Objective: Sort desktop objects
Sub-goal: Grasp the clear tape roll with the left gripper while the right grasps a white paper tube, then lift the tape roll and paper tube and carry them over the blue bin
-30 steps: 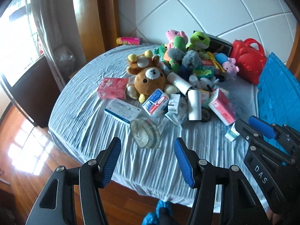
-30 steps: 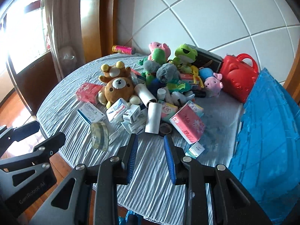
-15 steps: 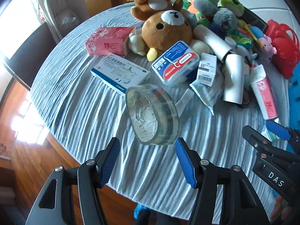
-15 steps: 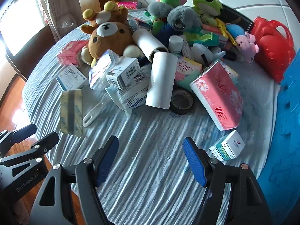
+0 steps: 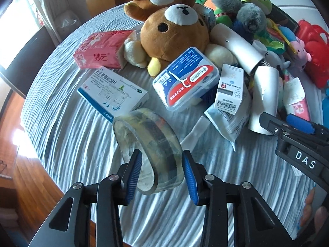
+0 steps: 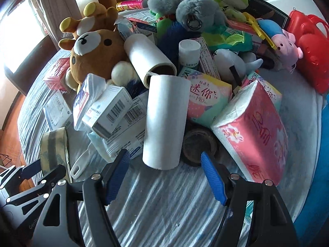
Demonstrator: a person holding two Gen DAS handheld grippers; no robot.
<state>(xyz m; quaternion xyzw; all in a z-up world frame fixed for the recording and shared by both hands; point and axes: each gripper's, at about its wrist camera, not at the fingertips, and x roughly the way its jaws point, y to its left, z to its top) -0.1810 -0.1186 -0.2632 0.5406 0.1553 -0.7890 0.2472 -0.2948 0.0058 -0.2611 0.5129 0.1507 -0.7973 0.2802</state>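
- A roll of clear packing tape [image 5: 148, 150] stands on edge near the front of the round table's grey-striped cloth [image 5: 67, 135], between the blue pads of the left gripper [image 5: 162, 170]; the jaws are closing around it, and the pads look just at its sides, so a firm grip cannot be confirmed.
- The right gripper [image 6: 164, 175] hovers with its jaws apart and nothing held, pointing at the near end of a white lint-roller refill [image 6: 164, 121] that lies tilted against the pile, with a dark tape roll [image 6: 198, 144] just beside it.
- Sorting looks barely begun: nearly everything sits in one heap, and no sorted groups appear in either view.
- Just behind the clear tape lie a blue-and-white medicine box [image 5: 113, 94] and a plastic floss-pick case [image 5: 185, 78]; a small white carton [image 5: 229, 86] rests on a plastic pouch.
- Farther back, a brown teddy bear [image 5: 174, 35] leans on a pink tissue pack [image 5: 100, 49]; green frog and grey plush toys crowd the far side beside a red plastic case [image 6: 308, 47].
- A second pink tissue pack [image 6: 250, 131] lies close to the right gripper's path, and boxes overlap the refill's left side, so lifting it may disturb its neighbours.
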